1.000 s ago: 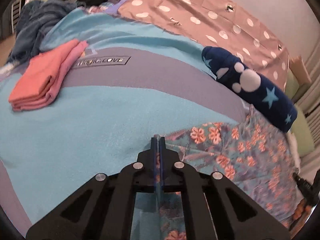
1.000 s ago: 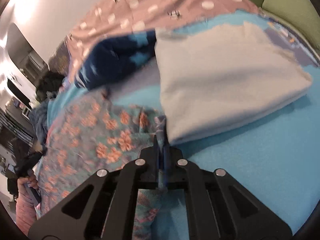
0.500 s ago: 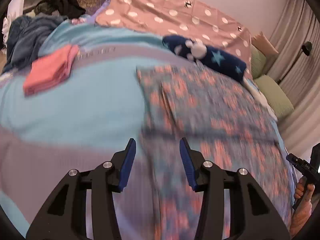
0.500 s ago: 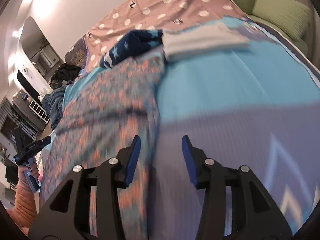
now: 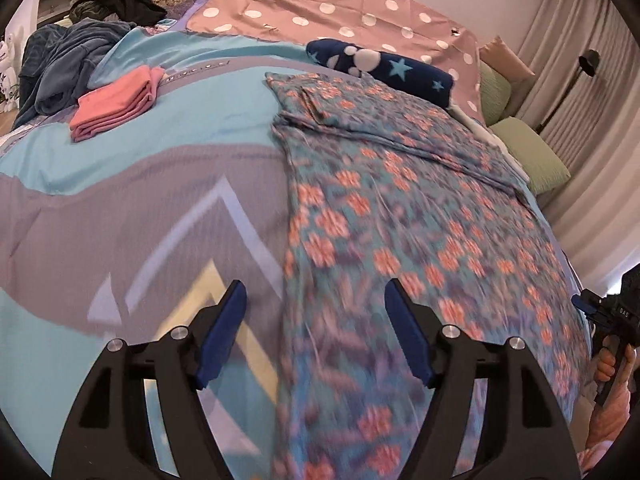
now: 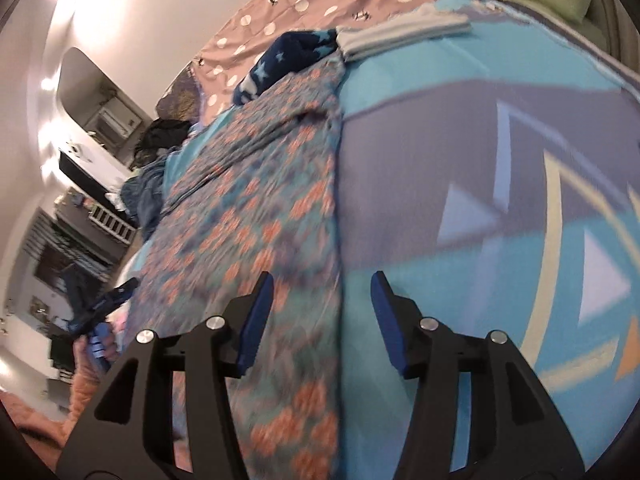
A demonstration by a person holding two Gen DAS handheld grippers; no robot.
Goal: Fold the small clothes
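Your floral garment (image 5: 400,208) lies spread flat on the bed (image 5: 140,208), its long axis running from the near edge by you away toward the navy star blanket (image 5: 384,66) at the head. Your left tongs (image 5: 316,330) are opening over its left edge with nothing pinched. Your right tongs (image 6: 322,318) are opening over its right edge, also gripping nothing.
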